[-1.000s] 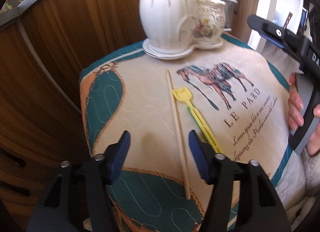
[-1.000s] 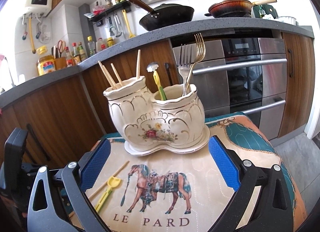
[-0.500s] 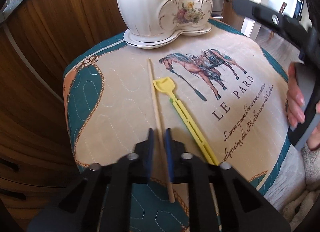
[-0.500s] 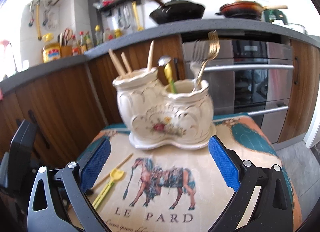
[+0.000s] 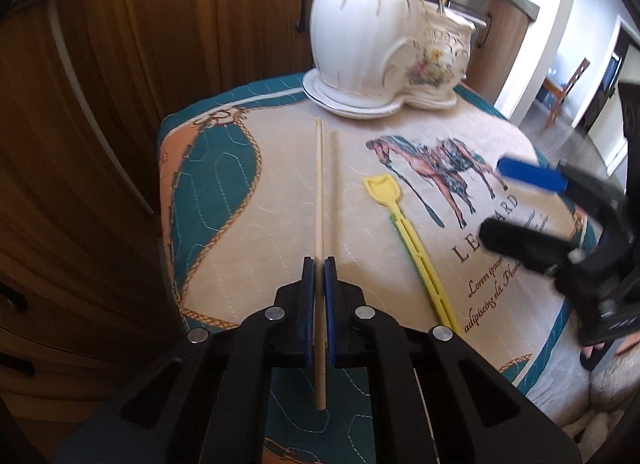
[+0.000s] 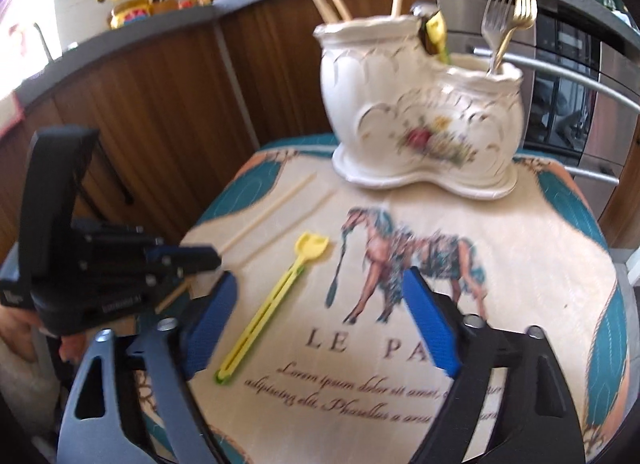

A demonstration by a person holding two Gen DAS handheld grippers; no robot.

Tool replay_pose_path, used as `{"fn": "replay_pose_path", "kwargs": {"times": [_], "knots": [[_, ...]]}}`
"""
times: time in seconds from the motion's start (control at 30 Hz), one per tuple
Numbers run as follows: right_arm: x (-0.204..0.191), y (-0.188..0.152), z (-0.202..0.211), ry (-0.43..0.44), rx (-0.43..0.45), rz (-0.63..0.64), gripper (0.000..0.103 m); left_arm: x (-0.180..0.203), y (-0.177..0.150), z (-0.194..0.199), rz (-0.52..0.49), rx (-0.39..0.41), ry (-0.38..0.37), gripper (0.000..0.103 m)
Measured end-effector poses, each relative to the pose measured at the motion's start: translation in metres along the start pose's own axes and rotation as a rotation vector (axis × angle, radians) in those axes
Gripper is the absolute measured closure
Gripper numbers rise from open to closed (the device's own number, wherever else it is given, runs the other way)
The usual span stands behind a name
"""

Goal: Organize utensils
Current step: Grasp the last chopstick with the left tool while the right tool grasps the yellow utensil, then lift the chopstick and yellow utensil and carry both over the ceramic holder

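Observation:
My left gripper point(image 5: 319, 264) is shut on a wooden chopstick point(image 5: 319, 191) and holds it just above the mat; its shadow lies beside it. The chopstick also shows in the right wrist view point(image 6: 268, 215), with the left gripper point(image 6: 200, 258) at its near end. A yellow-green plastic spatula point(image 5: 412, 240) lies on the mat to the right. My right gripper point(image 6: 320, 312) is open and empty, hovering low over the spatula point(image 6: 276, 296). A white ceramic two-pot utensil holder point(image 5: 380, 39) stands at the far edge, holding chopsticks, forks point(image 6: 506, 19) and a spoon.
A quilted mat with a horse print point(image 5: 436, 159) covers the small table point(image 6: 560, 199). Wooden cabinets point(image 5: 160, 23) stand close behind and to the left. An oven point(image 6: 568, 75) is behind the holder. The table edge drops off on the left and near sides.
My left gripper has closed on the chopstick and lifted it off the mat. My right gripper has dropped lower and moved left toward the yellow spatula.

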State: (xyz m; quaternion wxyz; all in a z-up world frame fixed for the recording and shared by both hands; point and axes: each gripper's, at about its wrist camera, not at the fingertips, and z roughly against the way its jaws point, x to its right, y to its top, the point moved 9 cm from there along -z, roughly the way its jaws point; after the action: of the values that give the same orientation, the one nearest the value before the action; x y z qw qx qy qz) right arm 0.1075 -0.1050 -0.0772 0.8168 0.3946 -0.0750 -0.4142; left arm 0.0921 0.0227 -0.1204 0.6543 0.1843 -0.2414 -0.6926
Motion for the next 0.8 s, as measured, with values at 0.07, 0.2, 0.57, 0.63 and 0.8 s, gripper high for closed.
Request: {"fn": "replay_pose_path", "kwargs": {"times": [0.07, 0.2, 0.57, 0.63, 0.8], "knots": [[-0.006, -0.006, -0.005, 0.001, -0.03, -0.004, 0.034, -0.002, 0.002, 0.002, 0.008, 0.01, -0.01, 0.098], [-0.021, -0.017, -0.015, 0.01, -0.087, -0.022, 0.046, -0.006, 0.008, 0.005, 0.02, 0.042, -0.033, 0.098], [-0.038, -0.032, -0.035, -0.119, -0.139, 0.075, 0.085, -0.007, 0.015, 0.018, 0.031, 0.085, -0.068, 0.098], [-0.032, -0.033, -0.032, -0.109, -0.143, 0.048, 0.092, -0.004, 0.015, 0.018, 0.028, 0.085, -0.069, 0.098], [-0.012, -0.03, -0.014, -0.119, -0.122, 0.031, 0.093, 0.004, 0.014, 0.019, 0.012, 0.081, -0.077, 0.098]]}}
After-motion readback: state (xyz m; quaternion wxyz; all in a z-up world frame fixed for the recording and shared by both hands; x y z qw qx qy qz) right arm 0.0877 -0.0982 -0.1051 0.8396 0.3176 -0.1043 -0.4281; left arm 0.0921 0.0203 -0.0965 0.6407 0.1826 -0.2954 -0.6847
